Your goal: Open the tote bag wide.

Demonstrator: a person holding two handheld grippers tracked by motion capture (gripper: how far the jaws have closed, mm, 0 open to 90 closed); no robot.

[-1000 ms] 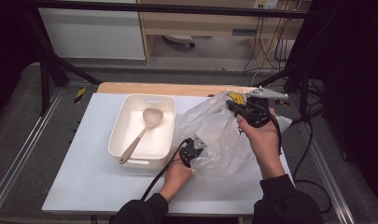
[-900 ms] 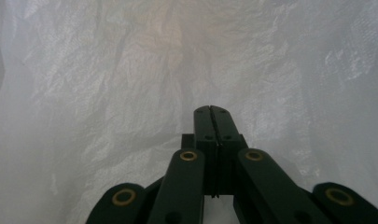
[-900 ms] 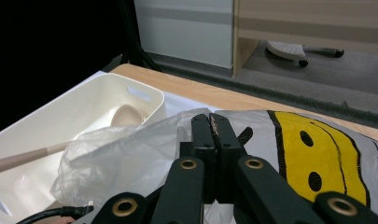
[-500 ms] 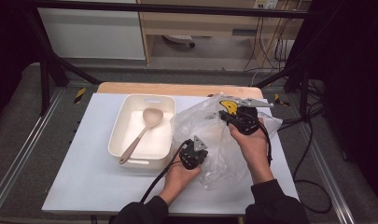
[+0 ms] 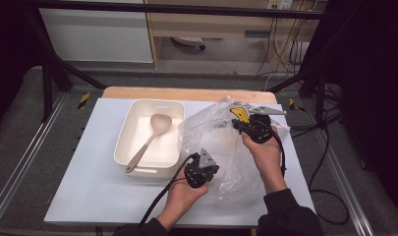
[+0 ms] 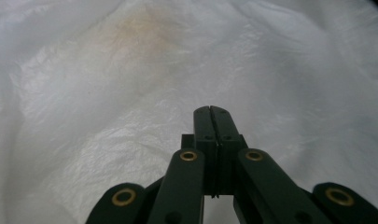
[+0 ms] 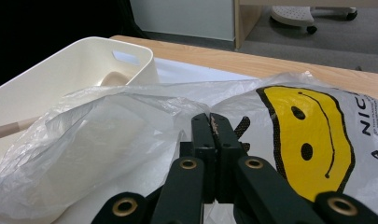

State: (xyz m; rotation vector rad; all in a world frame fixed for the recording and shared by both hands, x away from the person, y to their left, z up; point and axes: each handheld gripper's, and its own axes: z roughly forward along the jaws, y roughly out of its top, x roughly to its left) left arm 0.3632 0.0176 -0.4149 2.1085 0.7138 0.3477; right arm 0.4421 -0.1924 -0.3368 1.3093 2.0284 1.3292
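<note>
Plastic bag (image 5: 226,142) between clenched left gripper (image 5: 200,169) and clenched right gripper (image 5: 253,129), pinched by both.

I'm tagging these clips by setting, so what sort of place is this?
Probably a lab or workshop recording bench, not a kitchen: a white-topped table inside a black metal frame, loose cables trailing over grey carpet, and plain cabinets behind.

- White table (image 5: 88,162) top, with a wooden edge (image 5: 186,93) along its far side.
- Grey carpet floor (image 5: 19,128) around it.
- Black frame bars (image 5: 54,69) stand left and right.
- White cabinet (image 5: 96,34) and wooden shelf unit (image 5: 211,24) behind.
- Cables (image 5: 285,49) hang at the right rear; surroundings are dim.
</note>
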